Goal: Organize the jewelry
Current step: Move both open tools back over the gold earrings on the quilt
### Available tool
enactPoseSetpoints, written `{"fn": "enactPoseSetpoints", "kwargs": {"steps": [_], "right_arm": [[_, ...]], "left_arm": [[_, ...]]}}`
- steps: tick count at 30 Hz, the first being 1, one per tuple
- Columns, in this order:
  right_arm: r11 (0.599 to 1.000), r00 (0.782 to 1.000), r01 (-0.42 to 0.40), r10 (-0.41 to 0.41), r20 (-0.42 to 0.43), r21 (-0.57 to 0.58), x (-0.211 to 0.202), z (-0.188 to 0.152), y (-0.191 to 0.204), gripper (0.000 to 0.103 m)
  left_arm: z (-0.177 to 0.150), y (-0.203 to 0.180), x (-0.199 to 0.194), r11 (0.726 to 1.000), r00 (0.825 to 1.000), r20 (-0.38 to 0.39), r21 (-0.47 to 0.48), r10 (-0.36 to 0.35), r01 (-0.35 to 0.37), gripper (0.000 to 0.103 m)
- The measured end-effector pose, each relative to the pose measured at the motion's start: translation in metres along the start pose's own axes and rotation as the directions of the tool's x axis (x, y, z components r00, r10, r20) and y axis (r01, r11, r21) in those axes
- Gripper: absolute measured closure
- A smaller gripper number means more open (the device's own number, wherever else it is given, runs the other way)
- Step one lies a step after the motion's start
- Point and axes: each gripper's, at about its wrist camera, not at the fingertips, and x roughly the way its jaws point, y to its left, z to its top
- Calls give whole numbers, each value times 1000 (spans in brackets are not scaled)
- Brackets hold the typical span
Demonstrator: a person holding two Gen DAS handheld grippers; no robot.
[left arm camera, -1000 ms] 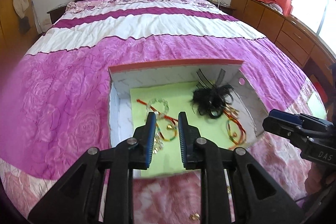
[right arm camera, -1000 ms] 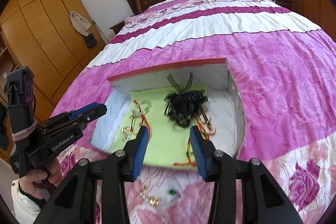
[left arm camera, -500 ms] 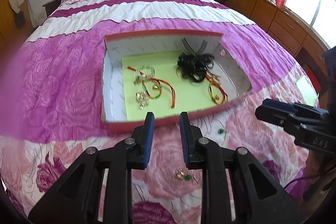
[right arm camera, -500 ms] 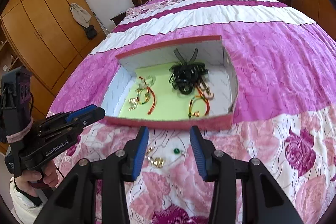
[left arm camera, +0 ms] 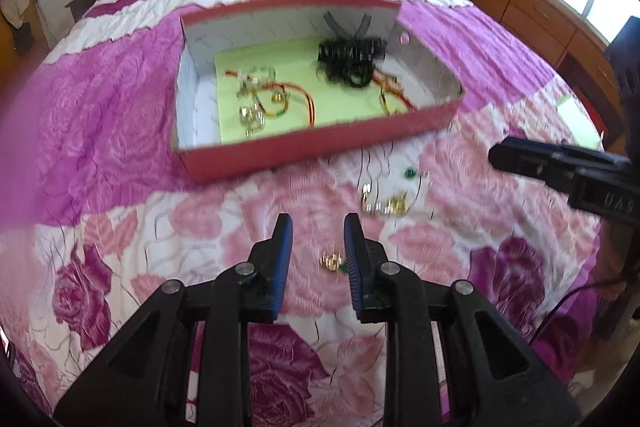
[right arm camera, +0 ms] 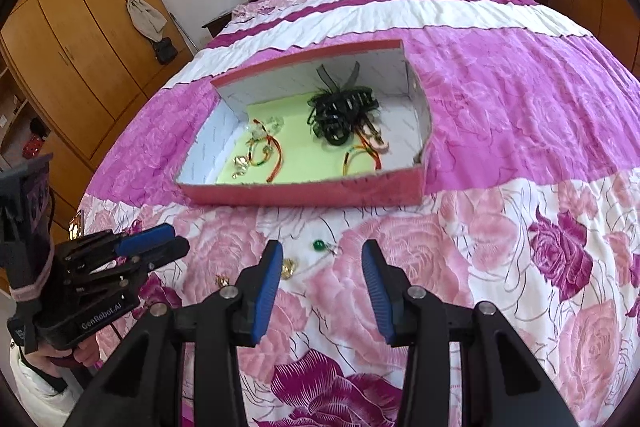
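Both tongs over bed, nothing gripped.
Left tongs (left arm camera: 318, 227) and right tongs (right arm camera: 322, 255) apart, above loose earrings (left arm camera: 384, 205) near red box (left arm camera: 320, 143).

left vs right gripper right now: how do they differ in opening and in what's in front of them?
Opening: the left gripper has a narrower gap between its fingers; the right gripper is spread wider.
In front: a small gold piece lies on the bedspread between the left gripper's fingers; a green bead lies between the right gripper's fingertips.
Shared: both are open, hold nothing, and point toward the red box.
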Motion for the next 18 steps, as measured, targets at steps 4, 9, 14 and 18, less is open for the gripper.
{"fn": "enactPoseSetpoints", "kwargs": {"steps": [4,9,14,18], "right_arm": [[1000,1000,0,0,-8,4,1,-5,-3,59],[1000,1000,-1,1,-11,10,1,-7,-5,59],[1000,1000,-1,2,-18,16,3,-8,-7,59],[1000,1000,-3,4,-21,20,4,-9,-8,59]], "left_arm": [[-12,-3,10,1000,998,-61,30,-1,3,85],[-25,-11,23,997,992,-123,73,2,7,85],[-30,-14,32,995,989,-145,97,21,-7,85],[-29,-12,40,994,990,-136,108,35,-20,85]]}}
